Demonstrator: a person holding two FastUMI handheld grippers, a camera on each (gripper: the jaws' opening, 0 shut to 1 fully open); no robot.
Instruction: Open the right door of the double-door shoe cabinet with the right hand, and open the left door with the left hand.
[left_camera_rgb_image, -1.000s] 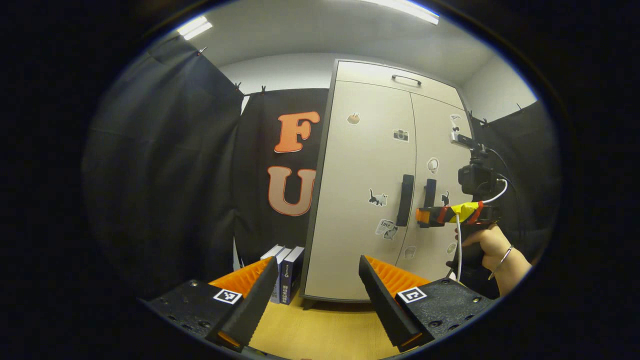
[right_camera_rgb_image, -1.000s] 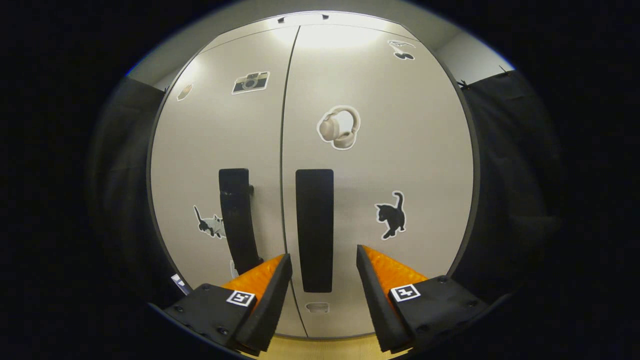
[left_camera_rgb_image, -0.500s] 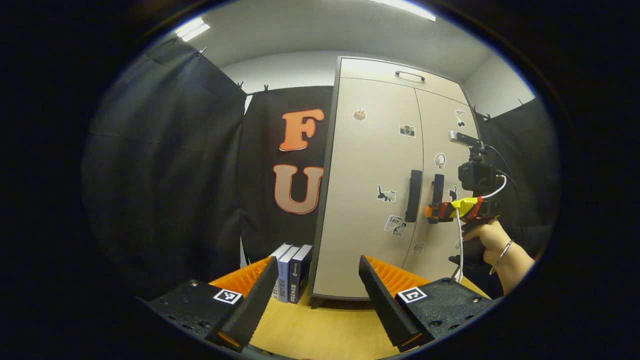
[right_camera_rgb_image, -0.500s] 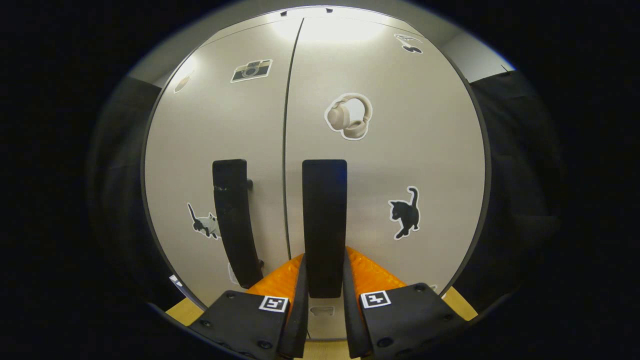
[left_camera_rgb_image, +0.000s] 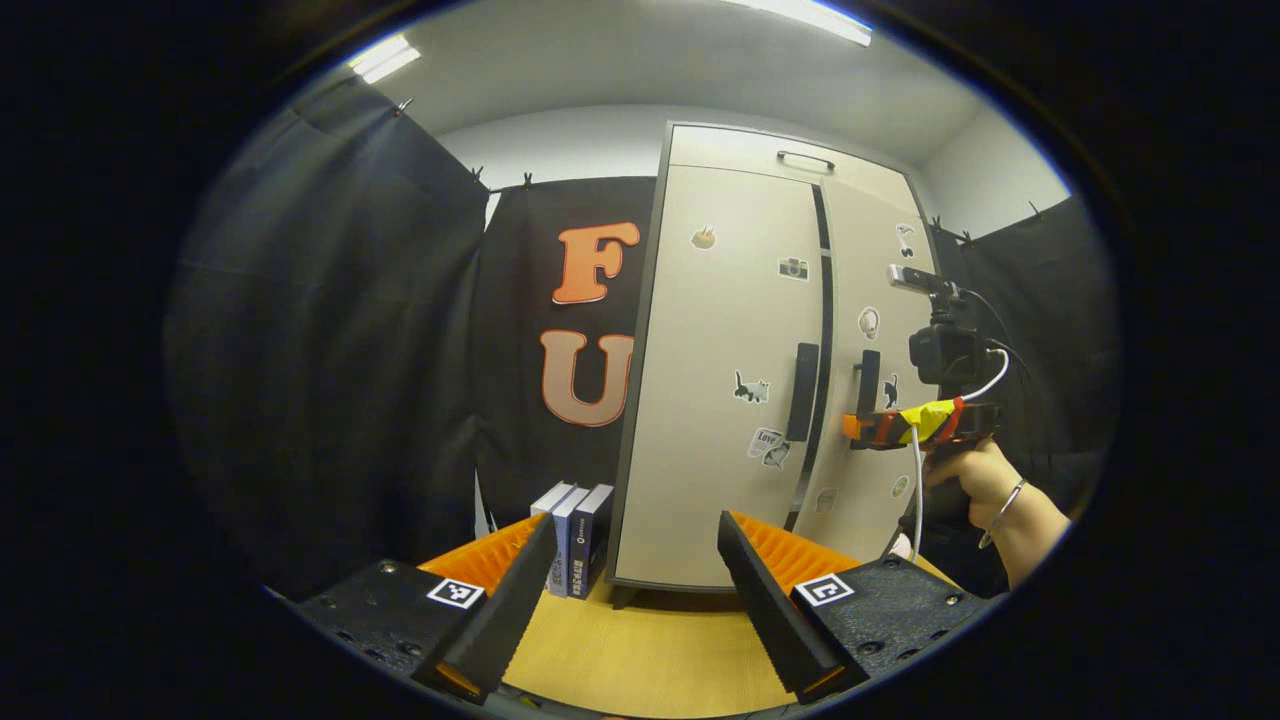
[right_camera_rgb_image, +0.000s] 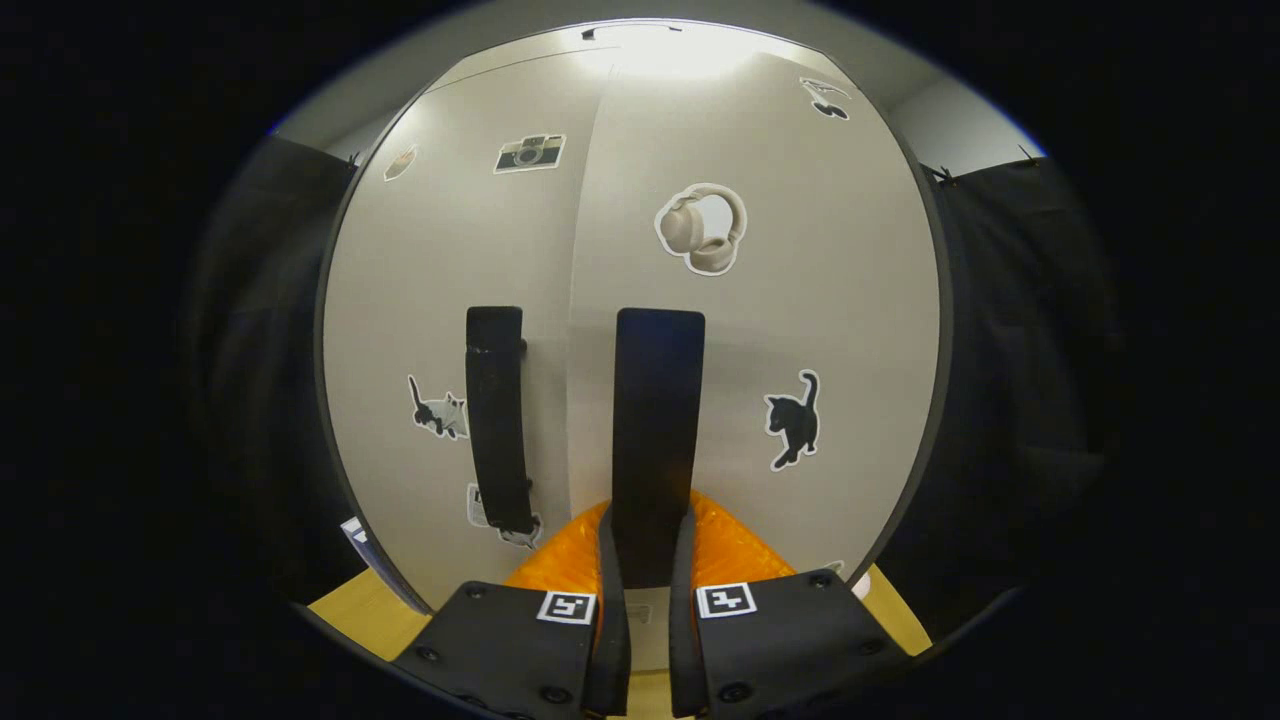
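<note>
right now my right gripper (right_camera_rgb_image: 640, 600) is clamped on the black vertical bar handle of the right door (right_camera_rgb_image: 655, 430), low in the middle of the right gripper view, both fingers pressing its lower end. the tall beige double-door shoe cabinet (left_camera_rgb_image: 740, 380) stands right of centre in the left gripper view, on a light wooden tabletop (left_camera_rgb_image: 650, 660). its right door (right_camera_rgb_image: 790, 300) sits slightly ajar, a dark gap running down the seam beside the left door (left_camera_rgb_image: 715, 390). the left door's black bar handle (left_camera_rgb_image: 802, 392) is untouched, just left of that seam. my left gripper (left_camera_rgb_image: 625, 590) hangs at the bottom of the left gripper view with its fingers spread wide, gripping nothing, well apart from the cabinet. dark-covered books (left_camera_rgb_image: 575, 540) stand upright beside the cabinet's lower left corner. my hand (left_camera_rgb_image: 975, 480) shows at the right edge of that view, gripping the right tool.
</note>
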